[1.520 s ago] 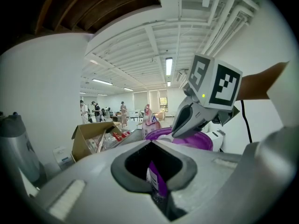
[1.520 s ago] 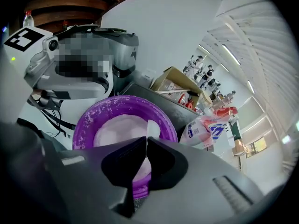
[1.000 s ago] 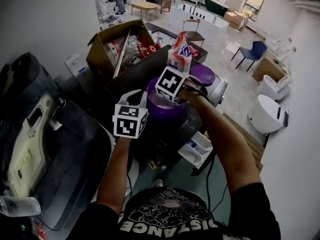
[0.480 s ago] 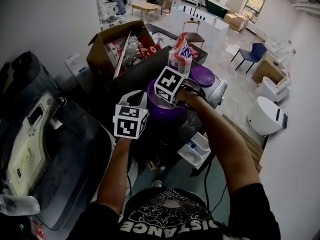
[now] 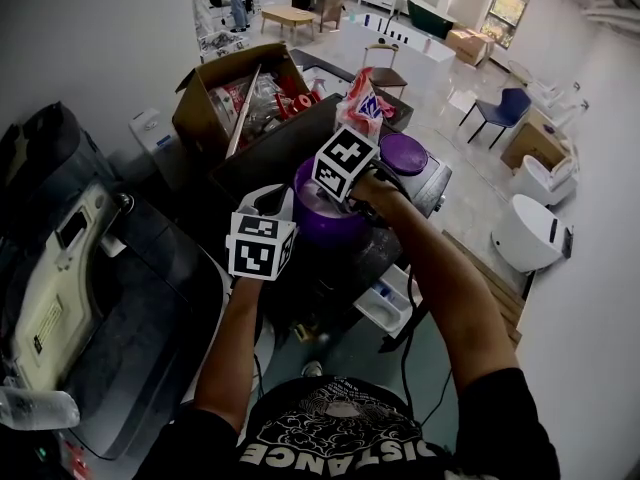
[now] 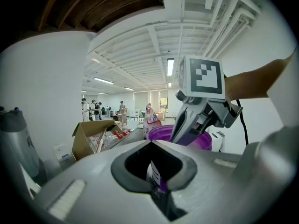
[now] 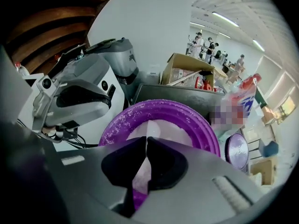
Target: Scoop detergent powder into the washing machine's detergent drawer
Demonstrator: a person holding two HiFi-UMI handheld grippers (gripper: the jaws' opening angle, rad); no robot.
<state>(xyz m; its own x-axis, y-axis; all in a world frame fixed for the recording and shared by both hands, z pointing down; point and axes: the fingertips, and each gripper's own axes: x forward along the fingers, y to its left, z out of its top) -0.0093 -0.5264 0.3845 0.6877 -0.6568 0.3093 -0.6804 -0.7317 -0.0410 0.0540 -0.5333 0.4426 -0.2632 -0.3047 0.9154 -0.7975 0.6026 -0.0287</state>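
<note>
Left gripper (image 6: 155, 171) narrow, clamped on near wall of purple tub (image 7: 113, 125). Right gripper (image 7: 146, 146) just above tub's open mouth, jaws almost together on thin purple strip (image 7: 136, 200) — what it is, unclear. White powder (image 7: 166, 129) straight ahead of right jaws. Purple lid (image 5: 404, 152) beyond right gripper; pouch (image 5: 362, 103) and cardboard box (image 5: 235, 93) farther off. White drawer (image 5: 388, 300) under right forearm — well apart from tub's mouth.

Head view looks steeply down from above; both gripper views, close in, share the purple tub (image 5: 330, 226)
</note>
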